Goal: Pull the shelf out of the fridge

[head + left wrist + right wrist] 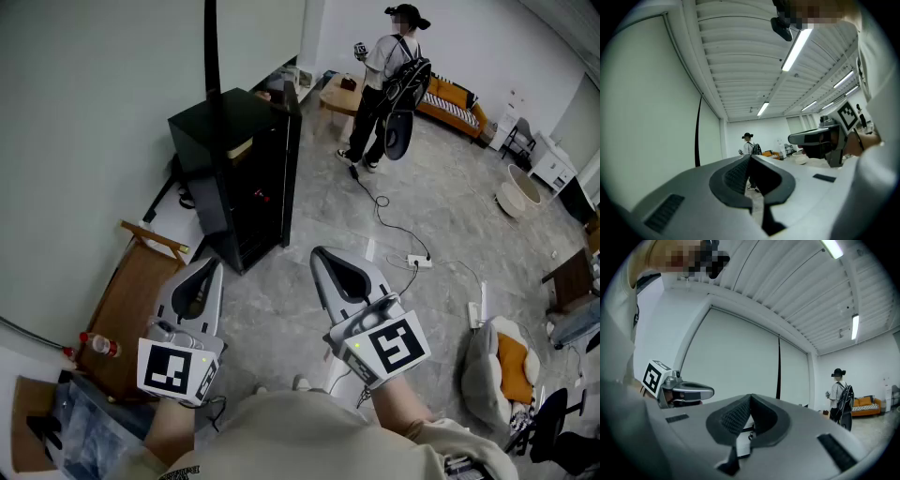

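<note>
The shelf cannot be picked out; the fridge (234, 169) it belongs to is a black box standing on the floor by the left wall, beyond both grippers and well apart from them. Its door looks swung open, with a dark inside showing a tan patch and small red glints.

The left gripper (210, 266) is held level and points toward the fridge. Its fingers are pressed together with nothing between them, as the left gripper view shows (750, 157). The right gripper (322, 253) is just beside it on the right, also level, its fingers likewise closed on nothing (750, 397).

A wooden table (131, 300) stands near left, with a bottle (98, 345) at its near end. A power strip (419, 262) lies on the floor to the right. Far off, a person (389, 84) with a backpack stands by an orange sofa (455, 103).
</note>
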Available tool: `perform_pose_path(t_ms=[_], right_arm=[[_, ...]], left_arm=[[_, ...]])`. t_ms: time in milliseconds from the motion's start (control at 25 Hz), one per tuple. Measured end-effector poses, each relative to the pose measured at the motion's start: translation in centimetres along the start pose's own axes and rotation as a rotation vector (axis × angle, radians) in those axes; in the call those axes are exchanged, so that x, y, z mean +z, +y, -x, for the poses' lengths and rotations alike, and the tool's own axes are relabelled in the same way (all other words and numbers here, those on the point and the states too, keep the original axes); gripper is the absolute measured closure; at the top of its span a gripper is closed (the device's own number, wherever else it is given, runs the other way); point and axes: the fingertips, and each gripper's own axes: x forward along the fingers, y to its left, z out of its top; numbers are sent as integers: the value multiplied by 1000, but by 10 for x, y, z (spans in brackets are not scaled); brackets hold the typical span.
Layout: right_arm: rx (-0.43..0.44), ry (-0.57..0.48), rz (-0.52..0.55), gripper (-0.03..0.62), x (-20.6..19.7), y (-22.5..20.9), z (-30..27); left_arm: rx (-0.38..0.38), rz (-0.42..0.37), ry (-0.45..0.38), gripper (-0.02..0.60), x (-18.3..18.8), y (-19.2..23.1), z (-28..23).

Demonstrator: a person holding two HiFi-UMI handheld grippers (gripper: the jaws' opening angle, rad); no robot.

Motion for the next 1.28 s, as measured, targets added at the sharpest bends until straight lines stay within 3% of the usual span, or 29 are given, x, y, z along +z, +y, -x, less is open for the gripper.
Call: perform_pose_path(t_ms=[440, 920, 1280], right_arm=[[-74, -5, -60, 599, -5, -42, 3], [-66, 63, -77, 599, -39, -80, 12], [-28, 5, -99, 599, -47, -113, 35]], left_arm=[[-15, 19, 24, 574, -7, -17, -24], [4, 24, 60, 574, -21, -45, -55], [42, 11, 100, 574, -34, -77, -70]])
